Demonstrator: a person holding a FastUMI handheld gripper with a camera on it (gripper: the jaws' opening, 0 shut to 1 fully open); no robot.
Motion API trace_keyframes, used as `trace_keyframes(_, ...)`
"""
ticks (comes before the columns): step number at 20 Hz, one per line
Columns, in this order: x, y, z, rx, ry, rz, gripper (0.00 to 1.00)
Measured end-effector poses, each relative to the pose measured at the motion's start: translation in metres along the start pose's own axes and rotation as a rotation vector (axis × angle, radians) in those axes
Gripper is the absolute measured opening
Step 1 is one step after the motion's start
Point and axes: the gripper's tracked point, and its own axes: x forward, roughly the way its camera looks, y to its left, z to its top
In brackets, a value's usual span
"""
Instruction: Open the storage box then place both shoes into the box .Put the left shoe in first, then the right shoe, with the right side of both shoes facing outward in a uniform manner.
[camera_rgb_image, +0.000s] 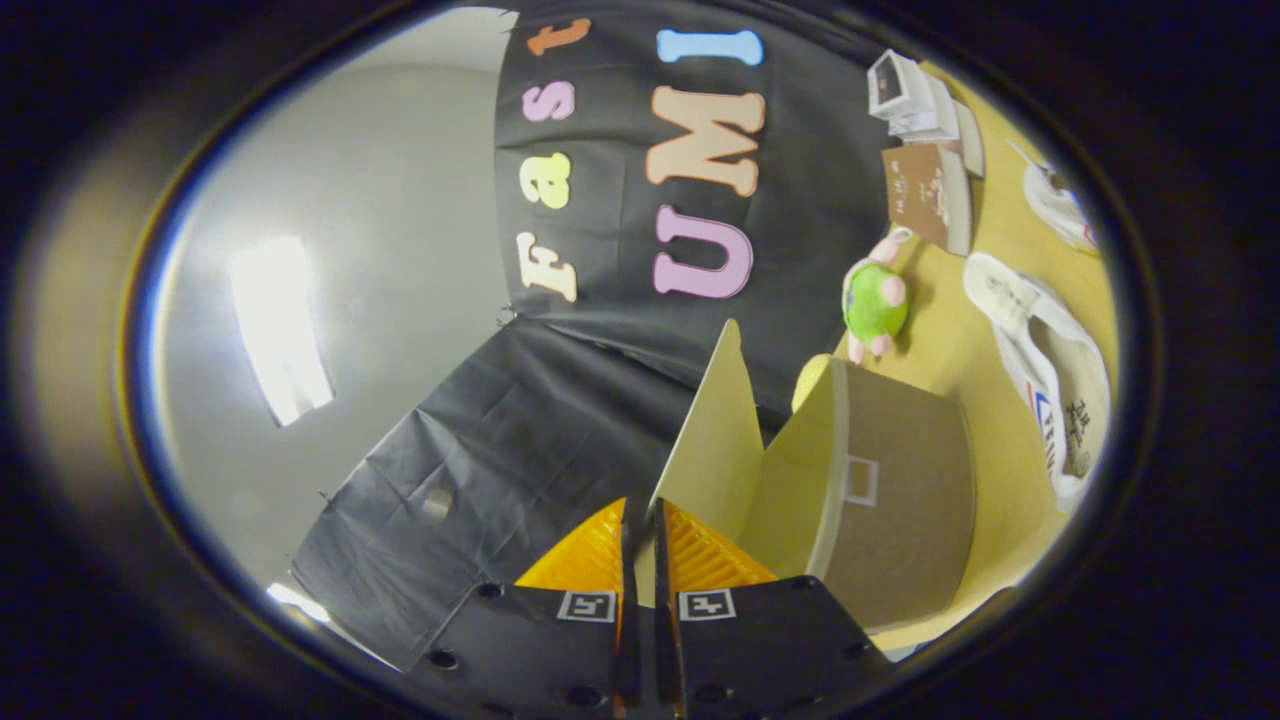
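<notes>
In the gripper view the whole scene is rolled onto its side, so the yellow table (1010, 260) stands up along one side with the black cloth wall behind it. The gripper (640, 520) has its two orange ribbed fingers (585, 555) drawn almost together, clamped on the thin pale lid flap (715, 440) of the storage box (890, 500); the flap's lower edge runs down into the narrow slit between the pads and both press on it. The flap stands raised, swung away from the box, and the cream inner wall shows in the opening between flap and body. The box's outer face is brown cardboard with a small pale square on it, and it sits on the table close ahead of the fingers.

Just beside the box, further out toward the table's edge, one white shoe (1050, 375) lies with its printed lining showing. A second white shoe (1060, 205) lies well apart from the first, nearer the far corner. A green and pink plush toy (877, 300) sits beyond the box against the cloth wall. Past it a brown carton (930, 195) and a stack of white boxes (915, 95) stand by the back edge of the table.
</notes>
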Motion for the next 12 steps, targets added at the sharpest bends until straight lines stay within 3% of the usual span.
trace_keyframes(6, 0.049, 0.061, -0.018, -0.166, 0.054, 0.026, 0.09)
trace_keyframes(12, 0.093, 0.074, -0.054, -0.112, 0.127, 0.040, 0.09)
